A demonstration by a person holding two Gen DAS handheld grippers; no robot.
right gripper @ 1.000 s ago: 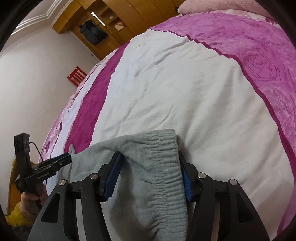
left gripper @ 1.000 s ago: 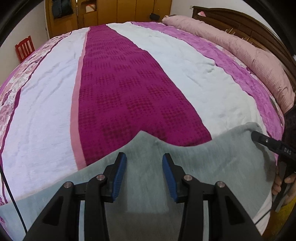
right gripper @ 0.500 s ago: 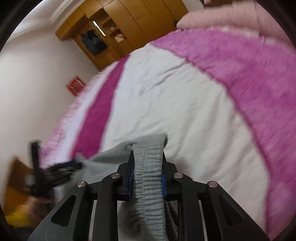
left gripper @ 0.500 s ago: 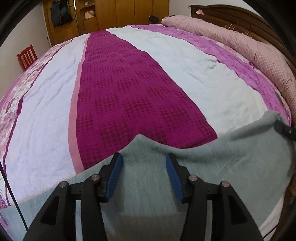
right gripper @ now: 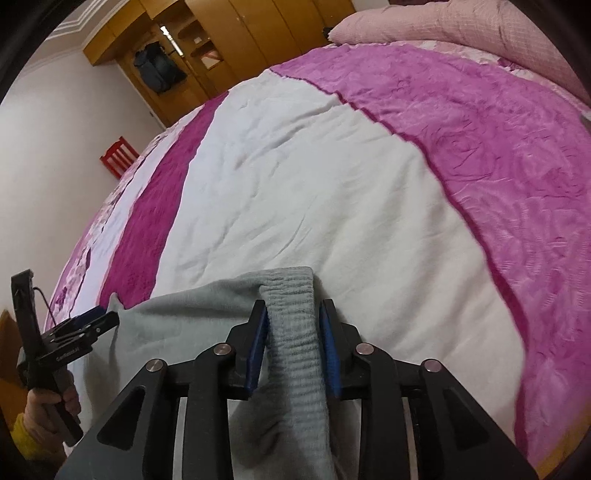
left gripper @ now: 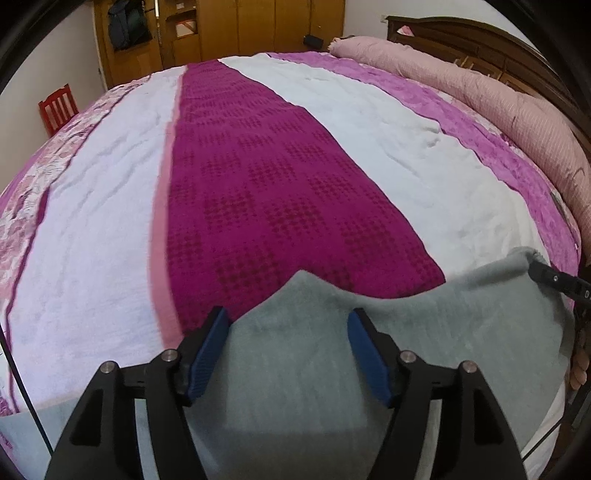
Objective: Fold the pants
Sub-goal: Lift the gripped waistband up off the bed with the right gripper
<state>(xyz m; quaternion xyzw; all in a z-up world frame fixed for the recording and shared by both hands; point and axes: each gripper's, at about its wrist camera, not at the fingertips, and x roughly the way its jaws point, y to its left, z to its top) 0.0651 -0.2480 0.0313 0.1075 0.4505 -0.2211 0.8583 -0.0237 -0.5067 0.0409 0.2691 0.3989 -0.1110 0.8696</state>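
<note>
My left view cuts off the pants (left gripper: 295,369) at the bottom; the right gripper (left gripper: 546,275) leaves frame.

It was a bedroom in a home. A wide bed (left gripper: 110,206) filled most of both views, spread with a quilt in white, magenta and pink stripes, with a rolled pink duvet (left gripper: 509,122) lying along a dark wooden headboard (left gripper: 480,40). Behind the bed stood a wooden wardrobe (left gripper: 258,29) with a dark bag (right gripper: 159,70) hanging from it, and a red chair (left gripper: 57,109) stood against the pale wall.
</note>
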